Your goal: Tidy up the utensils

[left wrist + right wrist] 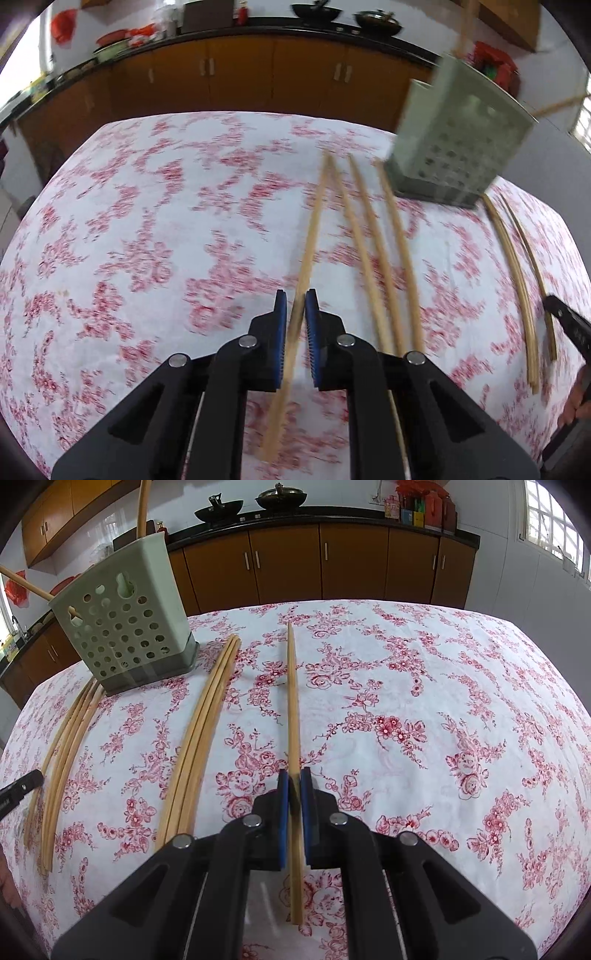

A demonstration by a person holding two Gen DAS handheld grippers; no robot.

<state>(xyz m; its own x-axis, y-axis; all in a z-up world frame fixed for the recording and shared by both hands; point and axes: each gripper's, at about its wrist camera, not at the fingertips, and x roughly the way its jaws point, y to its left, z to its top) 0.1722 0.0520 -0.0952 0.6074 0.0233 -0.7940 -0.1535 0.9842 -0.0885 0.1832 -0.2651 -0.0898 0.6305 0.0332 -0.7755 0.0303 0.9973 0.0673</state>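
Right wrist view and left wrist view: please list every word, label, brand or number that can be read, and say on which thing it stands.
No text can be read in either view.
The packages and bottles on the counter at the back carry labels, but they are too small to read.
The green holder, the chopsticks and the floral tablecloth bear no writing.
The left wrist view is blurred throughout.

Home kitchen, probably: cabinets (317, 561), woks (282, 498).

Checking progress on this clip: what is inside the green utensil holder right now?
Two wooden chopsticks stick out of the green perforated utensil holder, one upright, one leaning left. Their lower ends and the holder's bottom are hidden by its walls, so anything shorter inside cannot be seen.
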